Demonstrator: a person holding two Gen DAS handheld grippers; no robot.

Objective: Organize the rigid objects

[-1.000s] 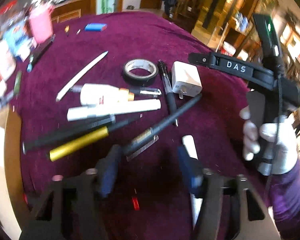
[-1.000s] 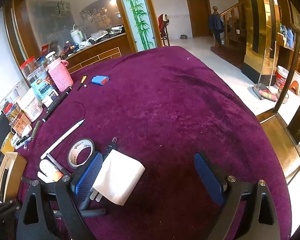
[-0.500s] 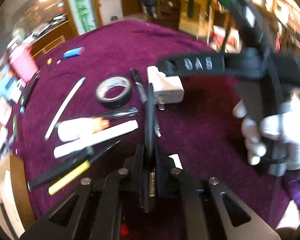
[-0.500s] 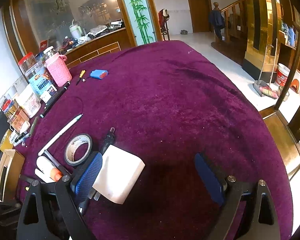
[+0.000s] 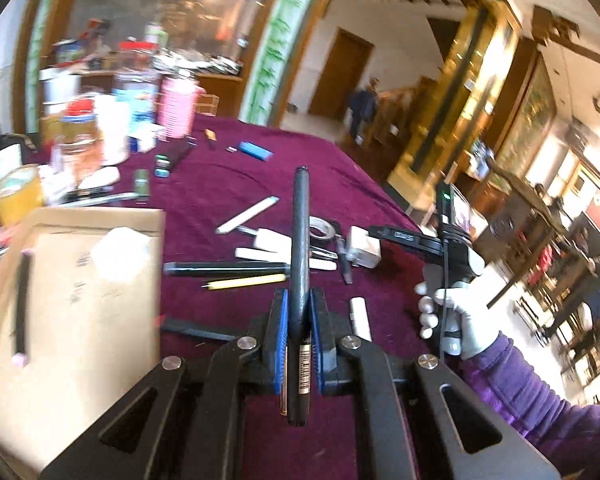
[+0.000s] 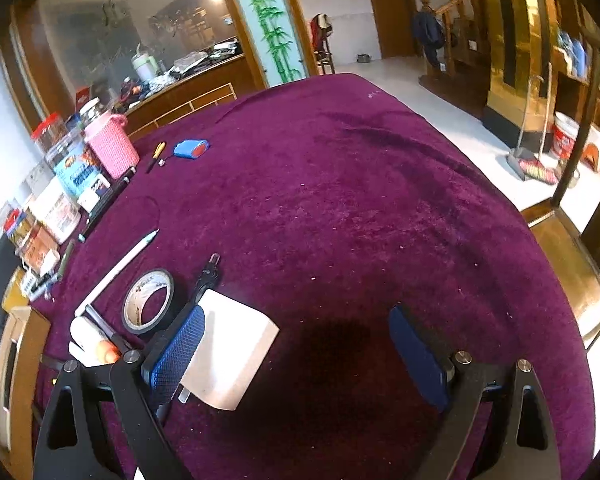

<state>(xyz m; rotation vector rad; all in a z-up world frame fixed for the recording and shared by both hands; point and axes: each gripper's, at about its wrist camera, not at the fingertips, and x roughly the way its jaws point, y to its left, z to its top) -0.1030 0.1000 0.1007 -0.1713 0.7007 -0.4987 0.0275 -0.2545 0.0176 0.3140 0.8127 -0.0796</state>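
Left claw (image 5: 299, 322) clamps black pen (image 5: 300, 236).
Right claw (image 6: 300, 354) gapes wide above the bench (image 6: 340, 208), white charger (image 6: 228, 356) beside its left pad.

Bright daylight from right; left wrist view motion-blurred, fisheye edges curved, dark shadow on tablecloth (image 6: 332, 340)
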